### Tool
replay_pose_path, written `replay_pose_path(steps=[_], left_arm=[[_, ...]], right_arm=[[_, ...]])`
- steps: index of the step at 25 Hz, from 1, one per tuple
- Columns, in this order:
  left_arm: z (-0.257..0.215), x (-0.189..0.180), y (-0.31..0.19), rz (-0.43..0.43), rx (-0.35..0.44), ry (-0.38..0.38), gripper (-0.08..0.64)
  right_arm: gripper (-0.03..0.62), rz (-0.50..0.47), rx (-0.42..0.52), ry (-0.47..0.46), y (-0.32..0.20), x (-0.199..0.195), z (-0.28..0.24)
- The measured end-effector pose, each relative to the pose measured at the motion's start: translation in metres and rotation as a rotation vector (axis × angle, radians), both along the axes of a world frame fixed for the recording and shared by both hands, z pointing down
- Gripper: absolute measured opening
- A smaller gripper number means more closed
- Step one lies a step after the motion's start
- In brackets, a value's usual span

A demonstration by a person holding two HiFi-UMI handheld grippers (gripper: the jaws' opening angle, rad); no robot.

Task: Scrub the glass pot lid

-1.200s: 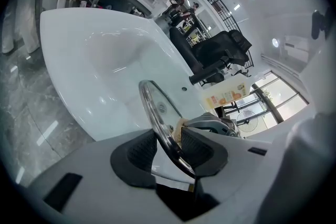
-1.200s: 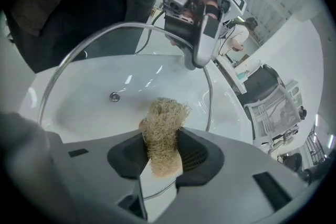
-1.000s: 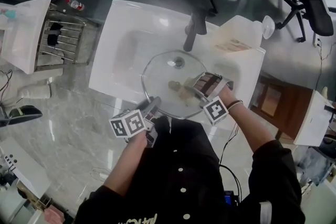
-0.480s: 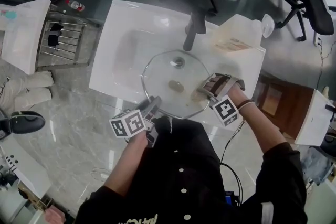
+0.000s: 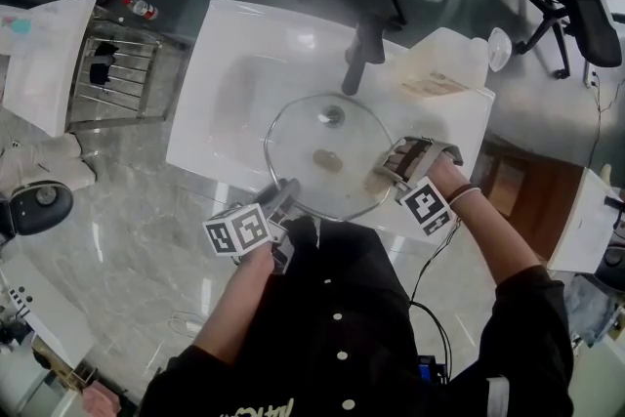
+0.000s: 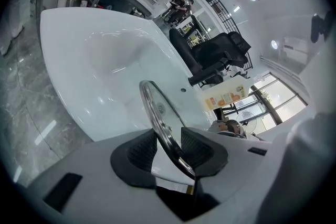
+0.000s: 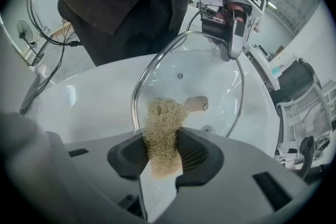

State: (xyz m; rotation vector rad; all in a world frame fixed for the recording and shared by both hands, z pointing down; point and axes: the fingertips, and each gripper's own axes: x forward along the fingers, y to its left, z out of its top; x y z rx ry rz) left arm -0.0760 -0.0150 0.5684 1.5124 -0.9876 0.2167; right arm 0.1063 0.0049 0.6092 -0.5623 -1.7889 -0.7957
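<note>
Glass with a steel band round it: that's the lid [image 5: 327, 151], held out over the white sink [image 5: 225, 44]. Its near edge is nipped by the left gripper [image 6: 168, 140], jaws clamped tight on the metal rim. The right gripper [image 7: 161, 150] has its jaws pinched on a tan, wiry scrubber [image 7: 161, 123], and the tuft sits right at the rim on the lid's right side. Now, handling: it's stiff, fairly heavy for an edge grip I'd say, slick if wet, and breakable if it drops into that hard basin. The steel rim looks the safest hold, though the knob [image 7: 197, 104] in the middle would do too. Light pressure, I reckon.
</note>
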Motion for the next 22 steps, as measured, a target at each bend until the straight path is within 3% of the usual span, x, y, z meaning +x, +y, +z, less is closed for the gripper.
replay_pose_path(steps=[7, 10, 15, 22], left_arm=[[-0.001, 0.001, 0.001, -0.003, 0.006, 0.011, 0.163], [0.000, 0.000, 0.001, -0.011, 0.011, 0.023, 0.163], [0.000, -0.001, 0.001, -0.037, 0.032, 0.086, 0.164], [-0.004, 0.001, -0.001, -0.080, 0.063, 0.198, 0.167]], right_arm=[[0.146, -0.002, 0.014, 0.004, 0.000, -0.001, 0.001], [0.147, 0.043, 0.016, -0.022, -0.003, -0.003, -0.001], [0.147, 0.248, 0.008, -0.193, -0.021, -0.048, -0.013], [0.147, 0.413, 0.053, -0.391, -0.044, -0.132, -0.025]])
